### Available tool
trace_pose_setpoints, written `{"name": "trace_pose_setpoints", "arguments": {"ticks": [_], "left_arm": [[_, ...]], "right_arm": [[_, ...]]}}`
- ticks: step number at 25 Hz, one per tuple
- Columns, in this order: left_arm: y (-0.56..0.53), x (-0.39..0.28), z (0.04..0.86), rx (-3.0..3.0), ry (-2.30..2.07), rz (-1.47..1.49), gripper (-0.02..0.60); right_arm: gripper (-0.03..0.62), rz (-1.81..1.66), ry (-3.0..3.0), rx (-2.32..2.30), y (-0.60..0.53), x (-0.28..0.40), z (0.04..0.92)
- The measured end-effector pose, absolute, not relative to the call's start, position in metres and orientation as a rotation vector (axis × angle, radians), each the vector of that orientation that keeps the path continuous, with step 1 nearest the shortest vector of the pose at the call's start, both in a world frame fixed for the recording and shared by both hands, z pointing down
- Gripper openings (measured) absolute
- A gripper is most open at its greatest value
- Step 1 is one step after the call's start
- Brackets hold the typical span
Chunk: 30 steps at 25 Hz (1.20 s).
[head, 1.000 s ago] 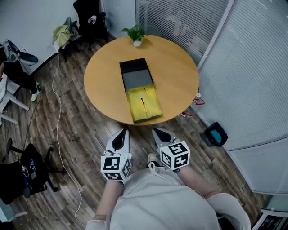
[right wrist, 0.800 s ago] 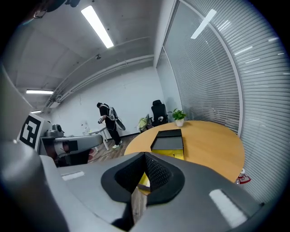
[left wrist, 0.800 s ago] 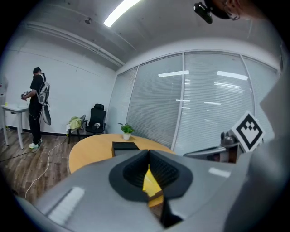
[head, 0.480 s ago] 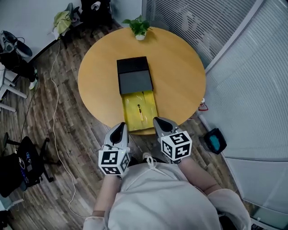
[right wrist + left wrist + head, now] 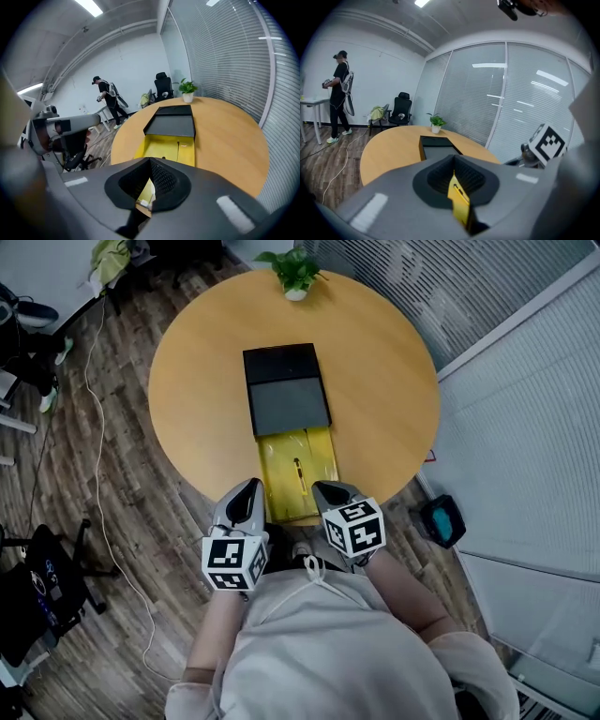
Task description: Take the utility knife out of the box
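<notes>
Two closed, empty tools, left tool [image 5: 250, 488] and right tool [image 5: 324, 490], hover at the bench [image 5: 384, 381] edge. The utility knife [image 5: 298, 471] lies in the box [image 5: 321, 457].

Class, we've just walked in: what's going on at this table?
A person holds a claw in each hand at the near edge of the round table. The left claw and right claw are both shut and empty. The box has its yellow tray slid out, the utility knife lying in it, untouched.
</notes>
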<state>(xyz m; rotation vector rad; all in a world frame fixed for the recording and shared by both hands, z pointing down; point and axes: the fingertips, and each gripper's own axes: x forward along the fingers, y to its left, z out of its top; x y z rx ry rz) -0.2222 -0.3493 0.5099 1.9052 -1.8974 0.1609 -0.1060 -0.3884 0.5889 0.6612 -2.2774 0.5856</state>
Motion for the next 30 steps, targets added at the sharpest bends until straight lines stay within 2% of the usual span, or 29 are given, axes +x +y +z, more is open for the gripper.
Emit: {"name": "trace_pose_setpoints", "arguments": {"ticks": [5, 6, 7, 9, 13, 16, 26, 27, 28, 30], "left_arm": [[-0.369, -0.255, 0.533, 1.898, -1.919, 0.213, 0.006], [-0.371, -0.258, 0.54, 1.889, -1.911, 0.209, 0.006], [-0.373, -0.261, 0.546, 1.878, -1.899, 0.202, 0.006], [-0.378, -0.267, 0.557, 1.858, -1.882, 0.198, 0.006], [-0.38, -0.285, 0.572, 1.818, -1.884, 0.205, 0.006], [-0.377, -0.298, 0.576, 1.792, -1.89, 0.198, 0.006], [-0.372, -0.324, 0.59, 1.733, -1.912, 0.191, 0.006], [-0.371, -0.325, 0.589, 1.732, -1.915, 0.189, 0.006], [-0.37, -0.326, 0.588, 1.729, -1.92, 0.186, 0.006], [-0.367, -0.328, 0.585, 1.721, -1.933, 0.178, 0.006]], "right_arm": [[0.008, 0.574, -2.128, 0.636, -0.407, -0.127, 0.642], [0.068, 0.57, -2.096, 0.625, -0.41, -0.13, 0.654], [0.086, 0.567, -2.065, 0.615, -0.413, -0.132, 0.665], [0.088, 0.563, -2.012, 0.605, -0.419, -0.137, 0.684], [0.157, 0.558, -1.932, 0.586, -0.424, -0.149, 0.713], [0.17, 0.564, -1.876, 0.598, -0.423, -0.152, 0.724], [0.154, 0.525, -1.799, 0.637, -0.43, -0.16, 0.743], [0.124, 0.518, -1.791, 0.629, -0.431, -0.159, 0.744], [0.061, 0.505, -1.785, 0.619, -0.431, -0.159, 0.744], [0.06, 0.49, -1.783, 0.6, -0.431, -0.158, 0.744]]}}
